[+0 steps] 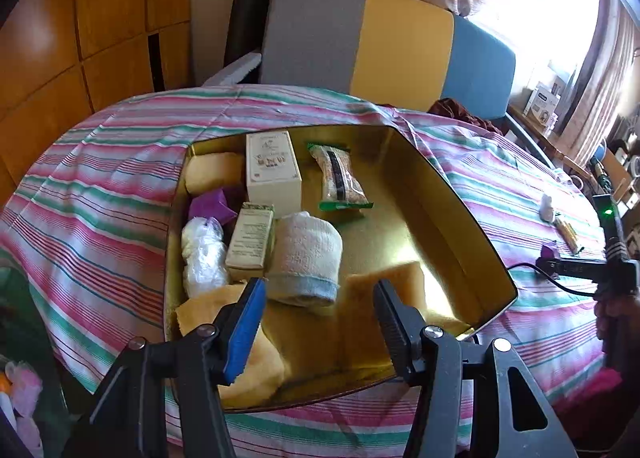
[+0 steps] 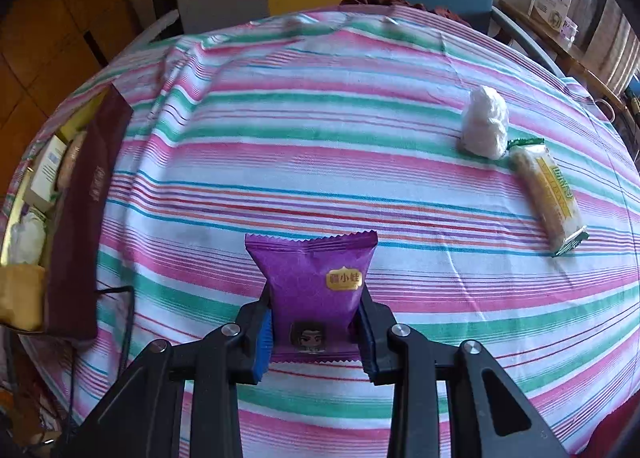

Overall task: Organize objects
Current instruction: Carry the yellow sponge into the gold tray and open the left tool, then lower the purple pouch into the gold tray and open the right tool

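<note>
Purple packet [image 2: 316, 290]: held between the fingers of my right gripper [image 2: 316, 332], lifted just above the striped cloth [image 2: 320, 129].
Handling: I judge it light and puffy, with slick crinkly film; its contents could crush, so a mild squeeze across the lower body, where I hold it, suits it.
Axis: its long axis runs straight ahead of me, with one zigzag seal pointing away and the other toward my wrist.
Left gripper [image 1: 320, 322]: fingers spread wide, holding nothing, poised over the near end of the gold-lined box [image 1: 460, 217].
Box contents: a rolled towel [image 1: 304, 254] just ahead, with cartons and a snack bar beyond.
Loose items: a white wad [image 2: 484, 127] and a yellow bar [image 2: 548, 199] lie ahead to my right, touching.
</note>
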